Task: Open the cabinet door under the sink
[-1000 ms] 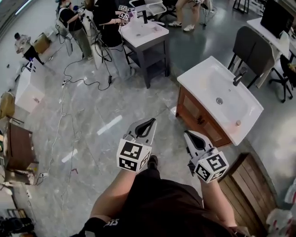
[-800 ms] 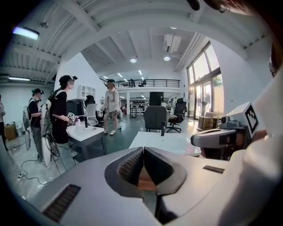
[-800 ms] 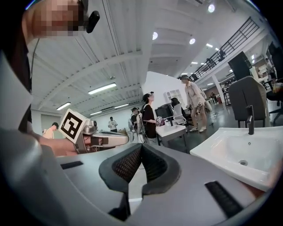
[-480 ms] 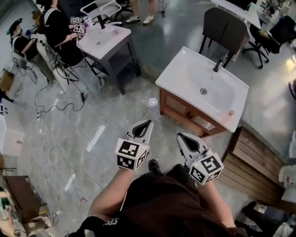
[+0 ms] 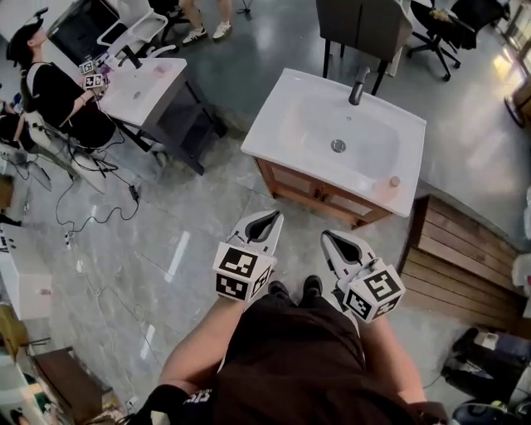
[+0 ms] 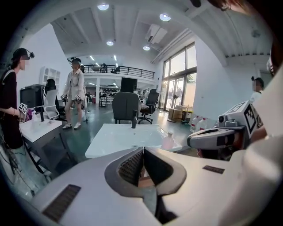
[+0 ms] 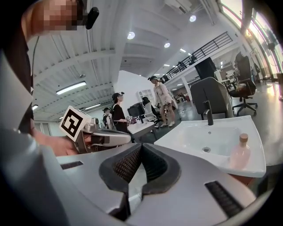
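Item: two handheld grippers and a sink vanity, seen from the head view. The left gripper (image 5: 267, 221) is pointing toward the vanity with its jaws pressed together and nothing lying between them, as its own view (image 6: 143, 151) is showing. The right gripper (image 5: 332, 241) is hovering just beside it, also pointing toward the vanity, its jaws likewise meeting tip to tip on nothing (image 7: 141, 147). Both are hanging above the grey marble floor (image 5: 124, 241), apart from the vanity and touching nothing. The wooden cabinet (image 5: 311, 189) is standing ahead of the grippers under the white sink (image 5: 274, 133), and its door (image 5: 290, 179) is facing the person and lying flat against the frame, as far as the steep angle is showing. A dark faucet (image 5: 358, 85) is rising at the sink's far edge, and a small pink bottle (image 5: 394, 181) is standing upright on the near right corner. A slatted wooden platform (image 5: 465, 257) is lying on the floor to the right of the cabinet. A grey chair (image 5: 362, 25) is standing behind the sink. A second white sink on a dark frame (image 5: 141, 87) is standing to the left, with a person in black (image 5: 58, 95) working at it.
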